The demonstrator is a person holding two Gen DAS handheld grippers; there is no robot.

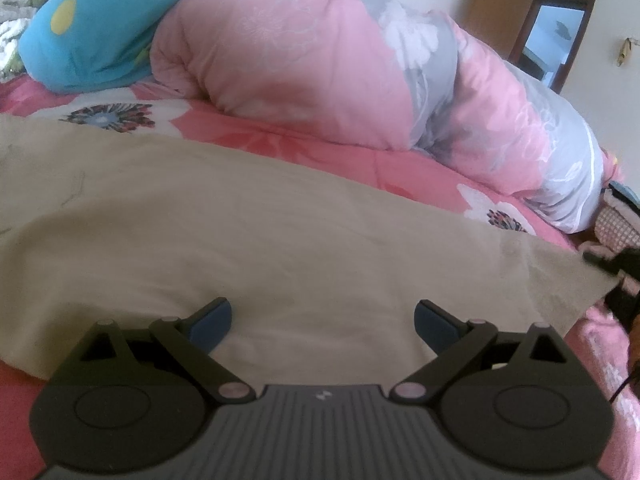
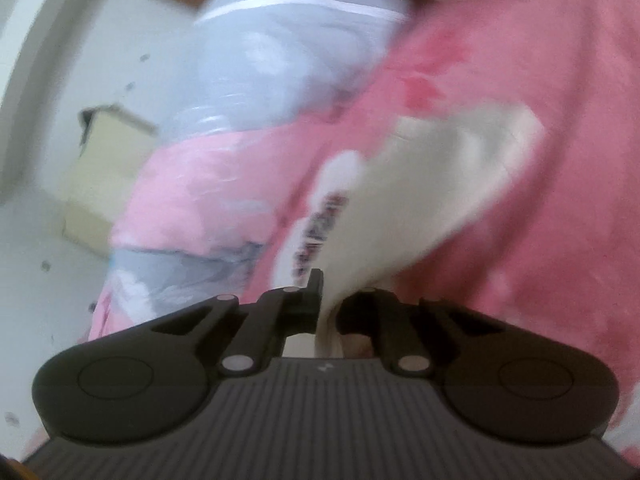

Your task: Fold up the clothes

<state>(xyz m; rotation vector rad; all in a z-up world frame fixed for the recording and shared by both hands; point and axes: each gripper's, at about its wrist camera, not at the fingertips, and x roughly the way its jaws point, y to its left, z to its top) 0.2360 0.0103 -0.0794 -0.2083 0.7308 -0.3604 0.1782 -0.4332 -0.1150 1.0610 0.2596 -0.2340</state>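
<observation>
Soft, even daylight fills both fisheye views with faint shadows and no glare, edges bend and darken at the corners, and the right wrist view is heavily smeared by motion blur.

Bed: I see a pink bedsheet with white flower prints [image 1: 280,136] covering it.
Bedding: a rolled pink-and-grey floral quilt [image 1: 360,72] lies along the far side, a turquoise blanket with a yellow dot [image 1: 88,40] beside it.
Wall: plain white wall [image 1: 612,92].
Furniture: brown wooden door with a mirror-like panel [image 1: 556,36].
Light: soft daylight.
</observation>
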